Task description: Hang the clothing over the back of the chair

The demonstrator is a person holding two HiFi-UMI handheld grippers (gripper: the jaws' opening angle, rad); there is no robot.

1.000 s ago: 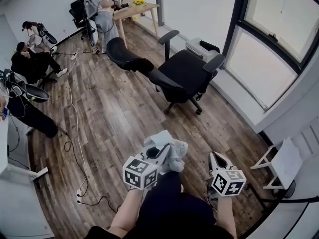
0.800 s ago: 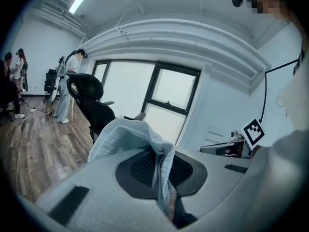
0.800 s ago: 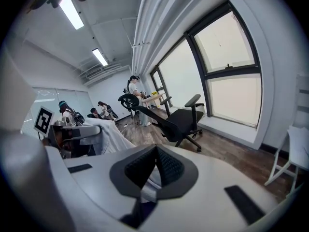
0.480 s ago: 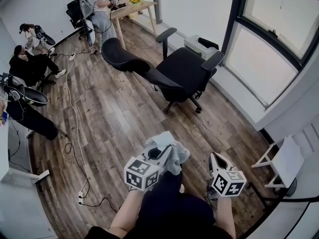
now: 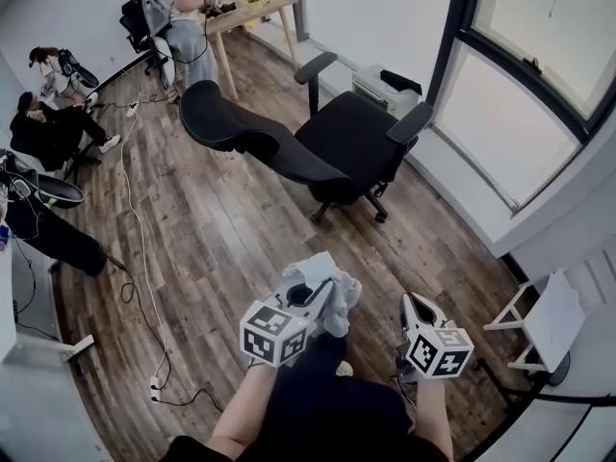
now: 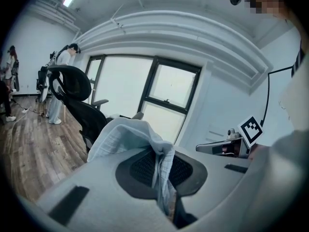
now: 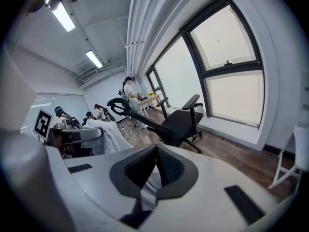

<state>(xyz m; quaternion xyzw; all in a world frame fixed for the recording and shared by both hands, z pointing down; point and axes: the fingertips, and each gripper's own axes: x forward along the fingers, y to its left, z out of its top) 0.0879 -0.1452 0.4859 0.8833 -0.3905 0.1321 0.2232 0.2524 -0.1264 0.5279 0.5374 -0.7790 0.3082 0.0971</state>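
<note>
1. Wood-plank floor (image 5: 221,229) takes up most of the head view, with a big dark-framed window (image 5: 520,94) along the right wall and a thin white cable (image 5: 130,219) snaking across the boards.
2. Black mesh office chair (image 5: 346,142) sits mid-room by the window. Its back (image 5: 221,128) is reclined way down toward the left and has nothing on it.
3. Left tool (image 6: 161,166) is clamped shut on the pale blue checked clothing (image 6: 125,134). The fabric is pinched between the dark pads and bunches up over the top of the jaws.
4. From the head view that clothing (image 5: 327,282) is a crumpled wad at the front of the left tool, well apart from the chair.
5. Right tool (image 7: 155,166) has its pads pressed together. A pale sliver shows low down between them, and I can't tell whether that's cloth.
6. Both tools are held side by side near the bottom of the head view, pointing toward the chair; right tool (image 5: 416,306) sits off to the side of the clothing.
7. Far end: a small wooden bench (image 5: 255,12) with a person standing (image 5: 178,17) at it, plus someone seated (image 5: 43,128) by the left wall.
</note>
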